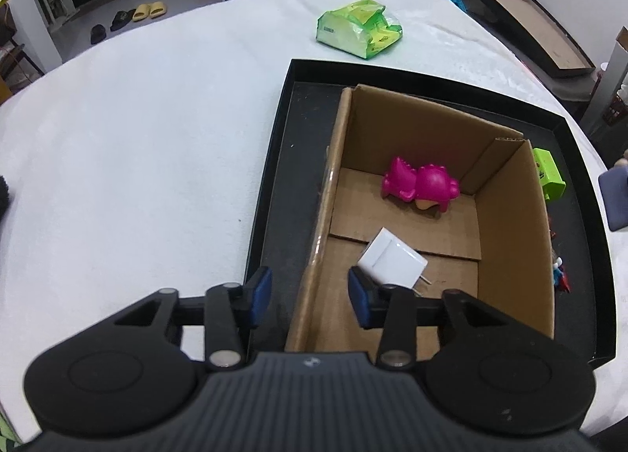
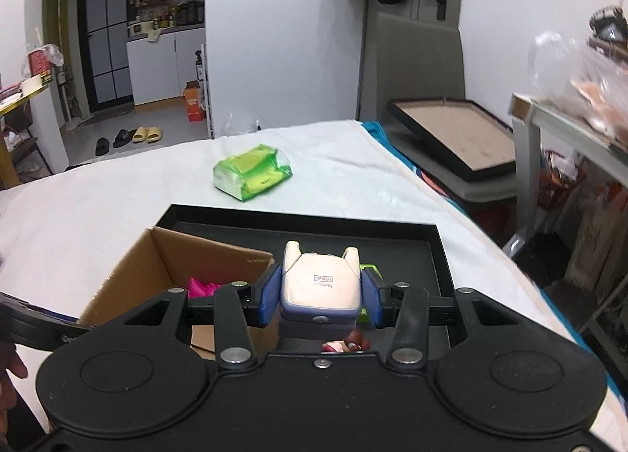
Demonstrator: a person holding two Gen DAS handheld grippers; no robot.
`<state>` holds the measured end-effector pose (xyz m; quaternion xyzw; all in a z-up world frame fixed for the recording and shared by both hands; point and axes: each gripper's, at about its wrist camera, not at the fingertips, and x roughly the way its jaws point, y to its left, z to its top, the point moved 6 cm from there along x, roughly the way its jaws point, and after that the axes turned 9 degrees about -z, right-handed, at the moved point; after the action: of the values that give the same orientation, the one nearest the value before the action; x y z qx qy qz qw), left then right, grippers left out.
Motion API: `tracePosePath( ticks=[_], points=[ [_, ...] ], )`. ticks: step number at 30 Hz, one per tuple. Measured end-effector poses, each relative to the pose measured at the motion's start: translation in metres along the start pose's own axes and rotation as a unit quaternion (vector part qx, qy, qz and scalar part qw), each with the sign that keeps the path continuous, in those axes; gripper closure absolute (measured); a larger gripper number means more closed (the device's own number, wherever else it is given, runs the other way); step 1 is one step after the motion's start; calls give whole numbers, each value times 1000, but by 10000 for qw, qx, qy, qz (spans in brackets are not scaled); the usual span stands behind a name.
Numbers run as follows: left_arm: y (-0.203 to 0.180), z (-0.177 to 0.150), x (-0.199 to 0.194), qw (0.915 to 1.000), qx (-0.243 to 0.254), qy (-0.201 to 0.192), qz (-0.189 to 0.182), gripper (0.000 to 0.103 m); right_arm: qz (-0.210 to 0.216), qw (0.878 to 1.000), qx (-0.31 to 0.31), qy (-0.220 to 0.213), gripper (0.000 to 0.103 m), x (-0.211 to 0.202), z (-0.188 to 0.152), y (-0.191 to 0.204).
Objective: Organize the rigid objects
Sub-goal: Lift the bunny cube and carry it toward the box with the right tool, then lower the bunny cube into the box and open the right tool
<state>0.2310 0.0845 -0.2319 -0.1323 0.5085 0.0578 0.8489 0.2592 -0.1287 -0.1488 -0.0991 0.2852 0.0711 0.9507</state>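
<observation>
A cardboard box (image 1: 506, 212) stands in a black tray (image 1: 274, 161) on the white cloth. Inside the box lie a pink toy figure (image 1: 418, 187) and a white charger plug (image 1: 392, 257). My left gripper (image 1: 310, 297) is open and empty, its fingers astride the box's near left wall. My right gripper (image 2: 322, 301) is shut on a cream and purple toy figure (image 2: 320, 291), held base-up above the tray (image 2: 435, 255) just right of the box (image 2: 157, 255). A green toy (image 1: 549, 175) and small figures (image 1: 559, 271) lie in the tray right of the box.
A green plastic packet (image 1: 359, 28) lies on the cloth beyond the tray; it also shows in the right wrist view (image 2: 253, 171). A second black tray (image 2: 451, 138) rests on a chair past the table's right edge. White cloth spreads left of the tray.
</observation>
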Motion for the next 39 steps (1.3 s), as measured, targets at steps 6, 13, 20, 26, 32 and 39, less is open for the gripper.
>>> tracePosePath(
  ticks=[6,13,20,26,32,39],
  points=[
    [6,-1,0,9994,-149,12,-304,84,-25,9997,-228,-64,60,-6,7,20],
    [12,0,0,9983,-258,-41,-518,91,-12,9980,-623,-55,60,-7,9,47],
    [17,0,1,9970,-371,-49,-685,91,83,9939,-1090,115,60,0,4,76],
    [18,-1,0,9966,-341,-64,-747,90,129,9900,-1373,314,60,9,-7,91],
    [21,-1,0,9957,-354,-66,-850,90,138,9845,-1714,345,60,14,-13,106],
    [22,-1,1,9956,-306,-62,-888,90,171,9788,-2007,374,60,21,-16,119]
  ],
)
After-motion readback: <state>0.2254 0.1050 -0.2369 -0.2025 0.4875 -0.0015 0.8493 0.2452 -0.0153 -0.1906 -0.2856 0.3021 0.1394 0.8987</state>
